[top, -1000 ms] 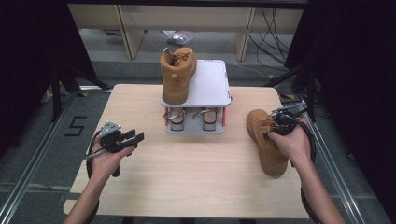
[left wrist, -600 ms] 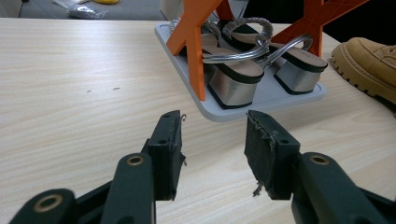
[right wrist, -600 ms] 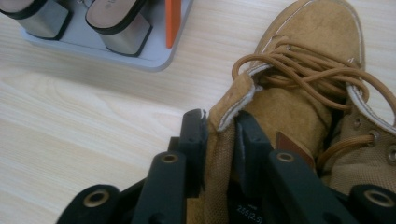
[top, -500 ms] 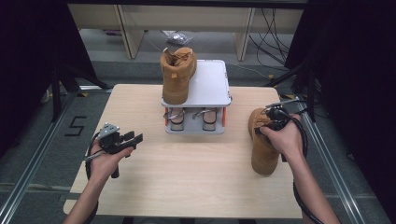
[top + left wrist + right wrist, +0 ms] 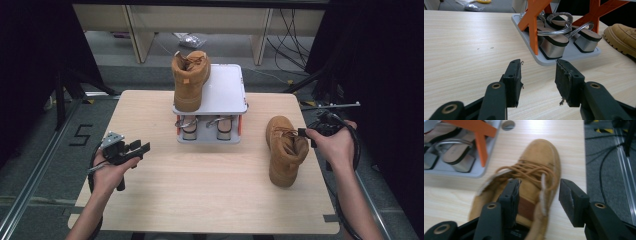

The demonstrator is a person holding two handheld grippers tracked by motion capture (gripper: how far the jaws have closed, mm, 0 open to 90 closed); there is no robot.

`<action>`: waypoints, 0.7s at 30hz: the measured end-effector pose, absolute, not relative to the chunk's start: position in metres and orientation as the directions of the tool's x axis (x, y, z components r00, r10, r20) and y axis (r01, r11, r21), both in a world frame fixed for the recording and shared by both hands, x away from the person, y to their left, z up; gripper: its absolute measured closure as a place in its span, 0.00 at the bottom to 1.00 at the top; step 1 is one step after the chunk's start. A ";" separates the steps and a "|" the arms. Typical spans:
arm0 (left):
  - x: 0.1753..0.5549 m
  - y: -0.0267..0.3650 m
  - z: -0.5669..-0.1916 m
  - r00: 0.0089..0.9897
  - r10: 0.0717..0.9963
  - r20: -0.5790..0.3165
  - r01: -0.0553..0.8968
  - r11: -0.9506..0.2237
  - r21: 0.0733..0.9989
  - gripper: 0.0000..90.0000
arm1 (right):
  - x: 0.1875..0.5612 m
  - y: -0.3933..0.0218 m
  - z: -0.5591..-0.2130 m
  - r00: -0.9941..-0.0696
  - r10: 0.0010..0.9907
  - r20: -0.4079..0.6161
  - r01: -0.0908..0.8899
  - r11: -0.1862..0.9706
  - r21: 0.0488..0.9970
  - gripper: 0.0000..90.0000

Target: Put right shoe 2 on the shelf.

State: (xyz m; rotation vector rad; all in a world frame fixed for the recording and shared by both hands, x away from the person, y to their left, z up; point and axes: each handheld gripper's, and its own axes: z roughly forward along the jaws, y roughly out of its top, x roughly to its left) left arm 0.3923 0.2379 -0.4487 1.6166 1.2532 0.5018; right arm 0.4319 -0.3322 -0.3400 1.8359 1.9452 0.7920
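A tan lace-up boot (image 5: 284, 150) stands on the table at the right, its toe toward the person. My right gripper (image 5: 305, 136) is at its collar. In the right gripper view the right gripper (image 5: 540, 195) has just been opening its jaws; the boot's (image 5: 536, 162) collar edge lies between them, and the pads do not press on it. A second tan boot (image 5: 190, 80) stands upright on top of the white rack (image 5: 227, 92). My left gripper (image 5: 140, 148) hovers open over the table's left side, and between its jaws the left gripper (image 5: 537, 80) holds nothing.
The rack has orange supports (image 5: 532, 22), and a pair of silver-heeled sandals (image 5: 556, 37) sits on its lower tier. Cables (image 5: 606, 162) run over the grey floor past the table's right edge. Bare wood lies across the middle and front of the table (image 5: 200, 190).
The right hand has drawn back to the right from the boot's collar, and its jaws have spread apart. The boot stays on the table. The left hand has not moved.
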 end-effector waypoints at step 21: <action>0.388 0.225 -0.455 0.408 0.879 -0.246 0.501 0.009 0.865 0.61 | 0.439 -0.343 -0.364 -0.074 0.989 0.128 0.910 0.014 0.415 0.55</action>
